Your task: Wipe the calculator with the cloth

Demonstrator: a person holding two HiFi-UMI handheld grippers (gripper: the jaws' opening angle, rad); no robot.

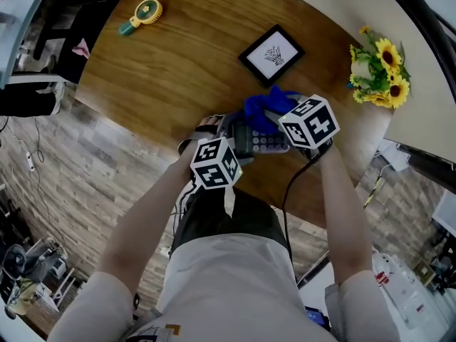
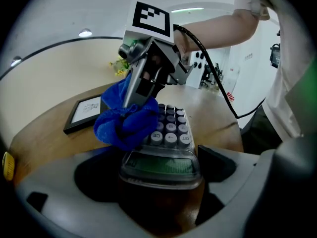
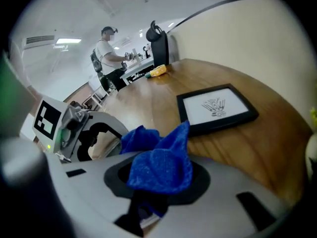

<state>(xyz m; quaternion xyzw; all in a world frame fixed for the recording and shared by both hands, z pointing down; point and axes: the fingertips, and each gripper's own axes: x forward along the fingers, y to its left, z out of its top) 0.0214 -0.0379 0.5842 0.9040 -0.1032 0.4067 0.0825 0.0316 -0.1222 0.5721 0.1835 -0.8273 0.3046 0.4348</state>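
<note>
Calculator (image 2: 168,129) clamped in left tool (image 2: 159,180), cloth (image 3: 161,170) pinched in right tool (image 3: 147,200), near table (image 1: 189,70) edge.

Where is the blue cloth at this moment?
Left gripper view: the cloth, bunched in the right gripper, rests on the left keys of the calculator; the picture frame lies just beyond.

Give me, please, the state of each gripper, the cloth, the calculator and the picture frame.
left gripper: shut on the calculator's display end.
right gripper: shut on the cloth.
cloth: bunched up, pressed on the calculator's keys.
calculator: keys facing up, partly covered by the cloth.
picture frame: lying flat on the table, apart from both grippers.
</note>
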